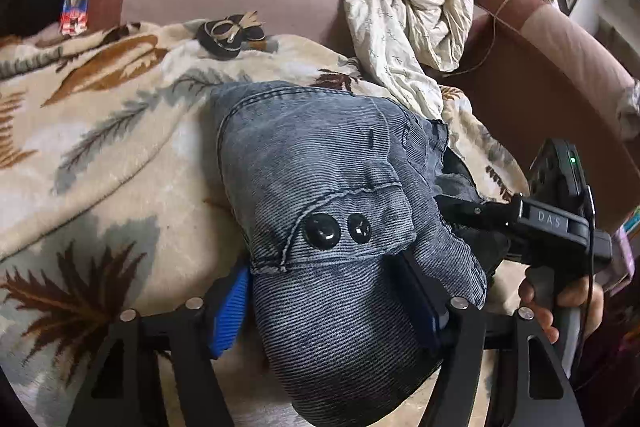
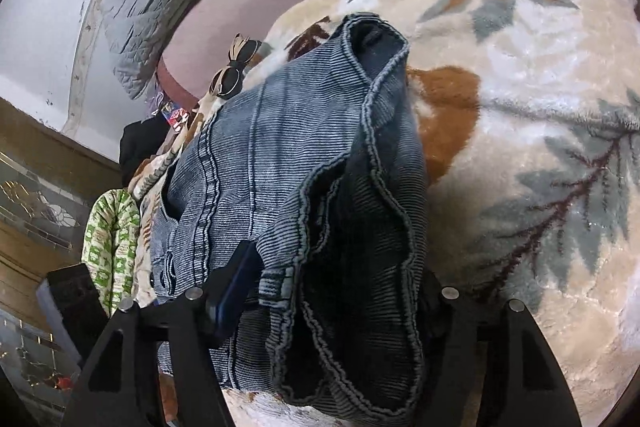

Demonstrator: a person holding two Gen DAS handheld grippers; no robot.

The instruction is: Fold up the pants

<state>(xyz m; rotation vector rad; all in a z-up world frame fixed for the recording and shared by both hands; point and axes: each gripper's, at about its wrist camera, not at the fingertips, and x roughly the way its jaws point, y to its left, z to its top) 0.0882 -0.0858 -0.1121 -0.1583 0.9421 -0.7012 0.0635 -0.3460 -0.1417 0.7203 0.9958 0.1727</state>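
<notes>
We hold the jeans point(image 1: 320, 211) up over the leafy blanket point(image 1: 100, 155), with our left gripper point(image 1: 332, 311) pinching the button end and our right gripper point(image 2: 332, 291) pinching the bunched hems. The thick cloth looks heavy, so it could slip out. Then the fold would land crooked.

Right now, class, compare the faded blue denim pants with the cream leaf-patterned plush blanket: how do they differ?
The faded blue denim pants are ribbed, bunched and gripped by both the left gripper and the right gripper; the cream leaf-patterned plush blanket is fluffy, spread out and ungripped. The pants are plain, with two dark snap buttons; the blanket carries brown and grey leaves. Both are soft fabric.
</notes>
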